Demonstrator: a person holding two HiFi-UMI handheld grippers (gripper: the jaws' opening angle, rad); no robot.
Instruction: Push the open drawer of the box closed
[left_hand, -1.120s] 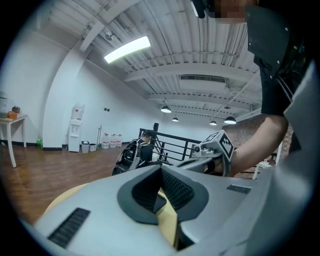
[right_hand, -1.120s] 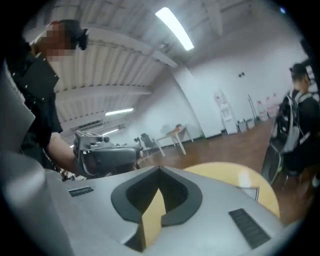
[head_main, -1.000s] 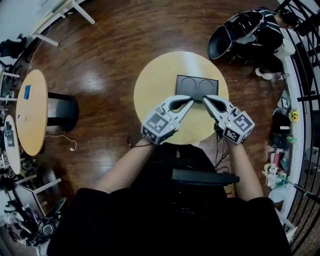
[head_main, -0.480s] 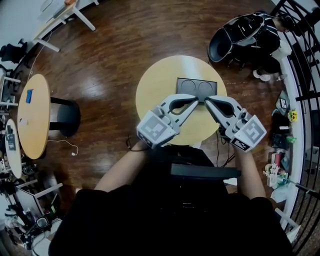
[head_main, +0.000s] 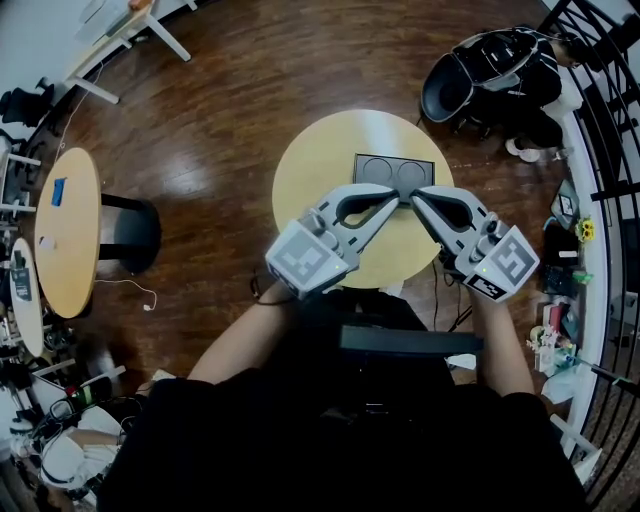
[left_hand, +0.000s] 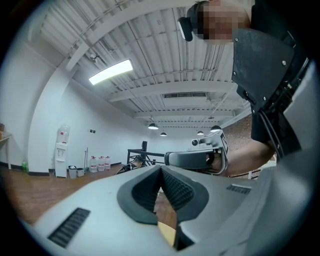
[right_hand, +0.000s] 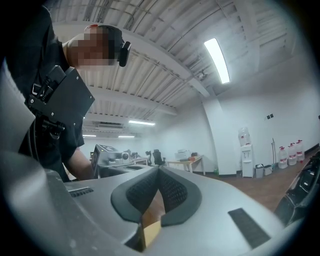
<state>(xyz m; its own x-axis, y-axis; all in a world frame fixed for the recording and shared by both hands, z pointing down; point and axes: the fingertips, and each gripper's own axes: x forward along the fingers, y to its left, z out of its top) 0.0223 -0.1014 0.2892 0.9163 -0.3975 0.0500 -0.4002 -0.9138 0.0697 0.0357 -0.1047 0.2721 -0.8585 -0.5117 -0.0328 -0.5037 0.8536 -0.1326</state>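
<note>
Both jaw pairs are sitting fully together, empty. Left gripper (head_main: 392, 201) and right gripper (head_main: 416, 197) are pointing, tips side by side, at the near edge of the box (head_main: 394, 172), which is resting on the round table (head_main: 315, 165).

Wooden side table (head_main: 65, 235), water dispenser (left_hand: 61, 151)

Near edge of the box (head_main: 393, 170) behind left gripper (head_main: 391, 200) and right gripper (head_main: 417, 197).

The floor (head_main: 220, 90) is glossy dark wood; the table (head_main: 310, 170) pale, smooth matt wood; the box (head_main: 393, 166), at its one o'clock, matt black.
</note>
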